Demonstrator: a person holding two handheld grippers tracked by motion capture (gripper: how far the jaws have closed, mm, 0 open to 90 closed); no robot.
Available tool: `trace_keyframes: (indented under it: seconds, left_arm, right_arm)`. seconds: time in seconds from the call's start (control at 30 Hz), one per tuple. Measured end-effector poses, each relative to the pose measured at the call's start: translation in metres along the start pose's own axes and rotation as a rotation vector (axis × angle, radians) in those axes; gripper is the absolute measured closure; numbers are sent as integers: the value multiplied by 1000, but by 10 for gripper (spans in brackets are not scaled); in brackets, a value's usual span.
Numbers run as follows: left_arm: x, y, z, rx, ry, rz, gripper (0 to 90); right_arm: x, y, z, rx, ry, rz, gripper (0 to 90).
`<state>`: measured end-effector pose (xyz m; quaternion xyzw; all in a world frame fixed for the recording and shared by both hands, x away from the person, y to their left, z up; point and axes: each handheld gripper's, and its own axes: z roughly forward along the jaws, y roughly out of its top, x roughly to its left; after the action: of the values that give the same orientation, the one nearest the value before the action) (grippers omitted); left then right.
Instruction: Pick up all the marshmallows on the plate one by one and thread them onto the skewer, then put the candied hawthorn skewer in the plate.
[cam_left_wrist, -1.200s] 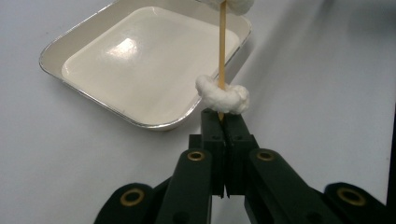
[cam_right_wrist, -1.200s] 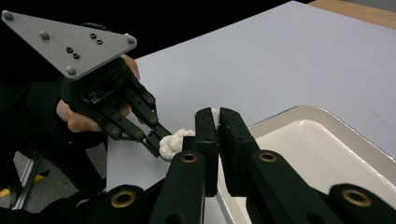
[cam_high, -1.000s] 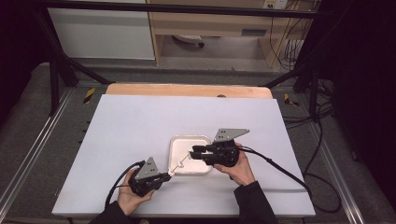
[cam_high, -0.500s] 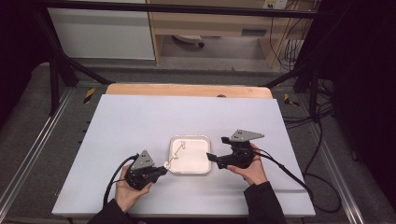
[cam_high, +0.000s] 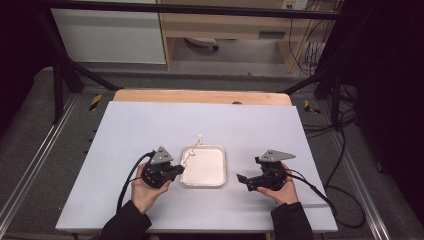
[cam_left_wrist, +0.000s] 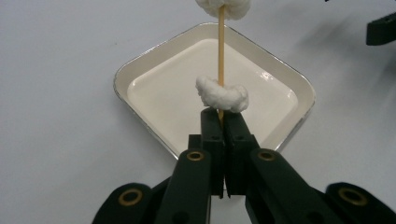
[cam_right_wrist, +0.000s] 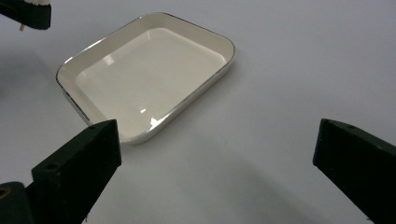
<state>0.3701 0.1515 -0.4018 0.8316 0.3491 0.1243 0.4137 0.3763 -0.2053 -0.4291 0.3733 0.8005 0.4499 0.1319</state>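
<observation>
My left gripper (cam_high: 176, 170) is shut on the lower end of a thin wooden skewer (cam_left_wrist: 219, 51). The skewer carries a white fluffy lump (cam_left_wrist: 222, 93) just above the jaw tips and another lump (cam_left_wrist: 223, 7) near its far end. In the high view the skewer (cam_high: 192, 149) slants over the far left corner of a shallow cream tray (cam_high: 207, 170). My right gripper (cam_high: 244, 180) sits to the right of the tray near the table top; its jaws have just been opening and stand wide apart with nothing between them (cam_right_wrist: 217, 140).
The tray (cam_right_wrist: 154, 70) holds nothing and lies on a pale table sheet (cam_high: 250, 125). A wooden strip (cam_high: 200, 96) borders the table's far edge. Black cables trail from both grippers toward the near edge.
The right gripper left the spot over the tray, moved right and down, and opened its jaws. The left gripper shifted slightly left and up, keeping hold of the skewer.
</observation>
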Motion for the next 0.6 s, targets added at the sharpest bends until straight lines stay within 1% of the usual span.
trace_keyframes:
  seconds: [0.1,0.13,0.23,0.3,0.33,0.37,0.43,0.47,0.5,0.53,0.57,0.6]
  left_arm:
    - [1,4,5,12,5,-1,885]
    - [1,6,7,20,6,-2,885]
    - [1,11,17,46,12,-8,884]
    - [1,13,23,67,13,-13,884]
    - [0,14,30,88,20,-9,884]
    - [0,14,30,88,20,-9,883]
    - [-1,15,37,110,16,-7,884]
    - [-2,15,40,121,19,-3,883]
    - [-3,16,43,130,22,-1,883]
    - [-5,16,46,142,23,0,883]
    - [-6,16,50,156,21,1,883]
    - [-9,16,55,184,30,12,883]
  right_arm:
    - [-2,-5,-3,1,0,-6,7]
    - [-4,-10,-5,4,-4,1,6]
    - [-8,-14,-8,5,-9,-3,6]
    - [-9,-16,-10,3,-8,3,6]
    - [-10,-18,-11,4,-8,0,6]
    - [-11,-19,-12,5,-6,2,6]
    - [-12,-21,-13,11,-9,2,6]
    - [-13,-25,-15,14,-12,-7,6]
    - [-13,-25,-15,14,-12,-7,6]
    - [-15,-30,-17,17,-13,6,6]
    - [-17,-31,-18,20,-16,7,6]
    - [-17,-32,-19,20,-22,5,6]
